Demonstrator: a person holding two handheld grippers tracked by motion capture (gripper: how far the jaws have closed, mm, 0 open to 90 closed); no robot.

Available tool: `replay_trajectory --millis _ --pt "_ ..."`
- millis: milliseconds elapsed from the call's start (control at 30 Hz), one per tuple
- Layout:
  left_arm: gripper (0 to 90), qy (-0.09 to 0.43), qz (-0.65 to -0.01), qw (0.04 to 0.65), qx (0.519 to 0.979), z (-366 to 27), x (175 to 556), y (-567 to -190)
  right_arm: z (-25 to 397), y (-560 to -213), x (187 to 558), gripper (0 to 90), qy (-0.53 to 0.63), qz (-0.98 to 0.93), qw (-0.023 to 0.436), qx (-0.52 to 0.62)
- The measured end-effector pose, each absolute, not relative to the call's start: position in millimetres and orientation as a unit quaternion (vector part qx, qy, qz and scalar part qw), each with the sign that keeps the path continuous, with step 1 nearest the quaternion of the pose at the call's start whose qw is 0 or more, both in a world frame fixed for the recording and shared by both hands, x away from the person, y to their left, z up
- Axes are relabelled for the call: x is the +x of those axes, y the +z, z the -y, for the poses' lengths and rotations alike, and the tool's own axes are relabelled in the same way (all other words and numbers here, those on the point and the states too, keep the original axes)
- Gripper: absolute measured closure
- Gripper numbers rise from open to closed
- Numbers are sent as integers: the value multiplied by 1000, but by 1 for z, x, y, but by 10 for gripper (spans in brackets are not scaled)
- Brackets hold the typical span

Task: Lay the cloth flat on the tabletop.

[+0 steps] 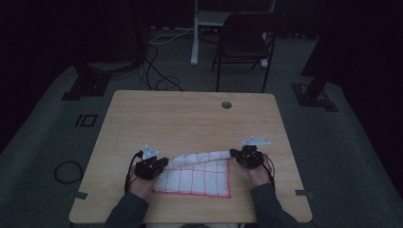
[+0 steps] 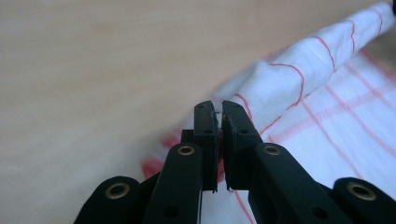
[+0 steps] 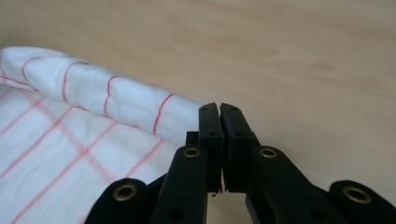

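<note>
The cloth (image 1: 195, 176), white with a red grid, lay on the near half of the table (image 1: 190, 118), between the two hands. Its far edge was lifted and curled over into a soft roll (image 1: 202, 157) running from one gripper to the other, while the near part lay flat with its red border along the front.

The left gripper (image 1: 163, 162) held the left end of that roll; in the left gripper view its jaws stood together with a sliver of red-edged fabric pinched between them (image 2: 218, 140). The right gripper (image 1: 234, 153) was at the right end, jaws closed just as tightly (image 3: 219, 140), the cloth (image 3: 93, 116) running in behind them, so it appeared to be clamped on that corner, though the pinched fabric itself was hidden.

Judged from this, the fold was under way but not finished: the far edge was picked up at both corners and brought partway toward the person, and it remained to carry it over to the near edge, lay it down, and let go.

The table was pale wood with a cable hole (image 1: 226, 104) near the far edge. Beyond it lay a dim room with grey carpet, a black folding chair (image 1: 244, 40), loose cables (image 1: 157, 71) and dark stand bases (image 1: 90, 80).
</note>
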State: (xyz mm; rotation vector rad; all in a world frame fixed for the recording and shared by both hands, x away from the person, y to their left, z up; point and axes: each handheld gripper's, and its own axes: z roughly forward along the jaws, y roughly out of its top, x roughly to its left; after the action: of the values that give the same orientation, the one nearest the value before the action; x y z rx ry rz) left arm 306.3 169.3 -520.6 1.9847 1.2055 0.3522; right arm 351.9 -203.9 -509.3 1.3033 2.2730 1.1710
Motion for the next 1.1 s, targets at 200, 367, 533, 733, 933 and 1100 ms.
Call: replay_trajectory --millis 200,367,533,733,933,1100 --pt "854 127 -477 381 782 -164 293 -531 206 -518 335 871 374 -807 138 435" --pt "844 132 -470 373 789 -162 292 -532 207 -506 344 726 391 -784 160 456" --pt "773 137 -469 380 786 -164 291 -529 199 -509 364 696 374 -781 160 473" --pt "754 172 -484 388 766 -178 299 -516 190 -528 376 668 335 -797 164 475" --pt "708 179 -491 373 767 -180 321 -513 188 -533 377 733 332 -803 157 468" --pt "636 163 -487 348 784 -173 331 -525 186 -534 377 864 335 -807 147 463"
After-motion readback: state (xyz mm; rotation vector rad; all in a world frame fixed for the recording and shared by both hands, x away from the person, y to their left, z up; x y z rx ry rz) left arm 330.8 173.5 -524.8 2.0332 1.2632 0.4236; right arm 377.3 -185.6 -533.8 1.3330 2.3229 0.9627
